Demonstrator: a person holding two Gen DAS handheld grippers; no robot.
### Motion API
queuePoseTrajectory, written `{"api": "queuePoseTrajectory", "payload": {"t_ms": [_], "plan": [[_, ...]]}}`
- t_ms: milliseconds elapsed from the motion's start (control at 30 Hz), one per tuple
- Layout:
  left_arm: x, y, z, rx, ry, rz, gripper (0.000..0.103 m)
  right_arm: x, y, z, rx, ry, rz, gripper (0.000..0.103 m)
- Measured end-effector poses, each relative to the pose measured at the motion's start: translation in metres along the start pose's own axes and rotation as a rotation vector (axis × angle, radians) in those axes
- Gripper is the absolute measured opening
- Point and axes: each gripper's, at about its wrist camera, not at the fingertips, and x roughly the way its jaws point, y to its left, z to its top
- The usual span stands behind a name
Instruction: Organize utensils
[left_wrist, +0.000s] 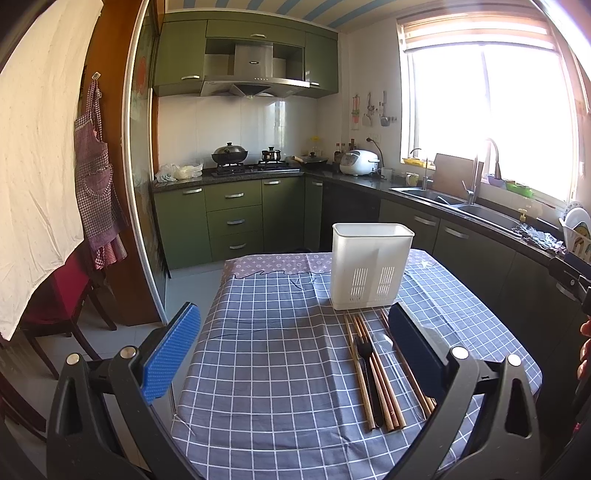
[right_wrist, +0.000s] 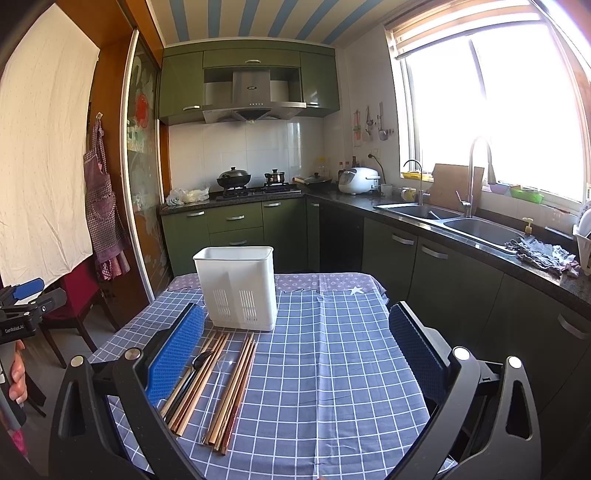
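Wooden chopsticks and a black fork lie mid-tabletop before the white holder, light, thin, likely slippery; pinch mid-shaft. Left gripper and right gripper gape, empty.

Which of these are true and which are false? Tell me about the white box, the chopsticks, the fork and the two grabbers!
1. The white utensil holder stands upright on the checked tablecloth. True.
2. The chopsticks are already inside the holder. False: they lie flat on the cloth in front of it.
3. The left gripper is squeezing the black fork. False: its jaws are wide apart and hold nothing.
4. The right gripper is open and empty. True.
5. A pot sits on the stove. True.
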Motion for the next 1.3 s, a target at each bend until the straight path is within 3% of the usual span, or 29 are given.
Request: {"api": "queuePoseTrajectory", "payload": {"t_ms": [1300], "plan": [[0.002, 0.001, -0.004, -0.001, 0.027, -0.001, 0.097, 0.013, 0.001, -0.007, 0.001, 0.024, 0.009, 0.099]]}}
